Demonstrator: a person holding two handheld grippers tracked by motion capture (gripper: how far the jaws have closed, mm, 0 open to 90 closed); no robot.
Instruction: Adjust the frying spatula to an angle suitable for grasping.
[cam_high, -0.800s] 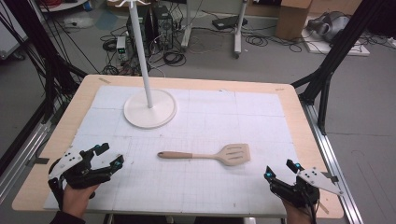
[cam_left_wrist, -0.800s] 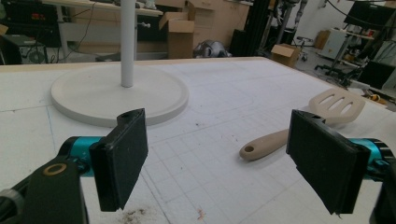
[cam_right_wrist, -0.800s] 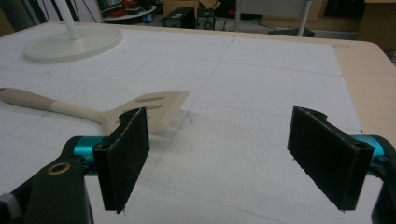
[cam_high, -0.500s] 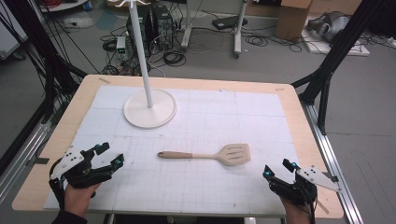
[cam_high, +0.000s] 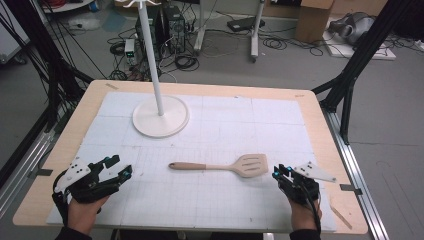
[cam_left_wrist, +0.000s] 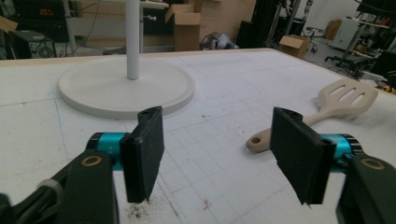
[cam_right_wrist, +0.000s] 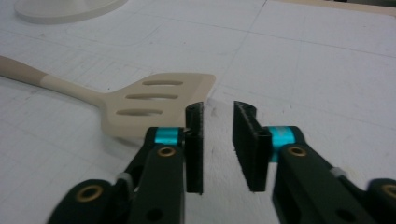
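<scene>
Nearing the spatula (cam_high: 227, 166), right gripper (cam_high: 283, 173) (jaws narrowly parted) has advanced

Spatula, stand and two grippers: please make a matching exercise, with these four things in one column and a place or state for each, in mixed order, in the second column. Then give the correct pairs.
Things:
1. spatula
2. white stand
3. left gripper
4. right gripper

Places or states:
A. jaws wide apart, empty
B. far left part of the table, upright pole
C. flat on the mat, slotted head toward the right gripper
D. jaws close together with a narrow gap, empty

Pairs: 1-C, 2-B, 3-A, 4-D
</scene>
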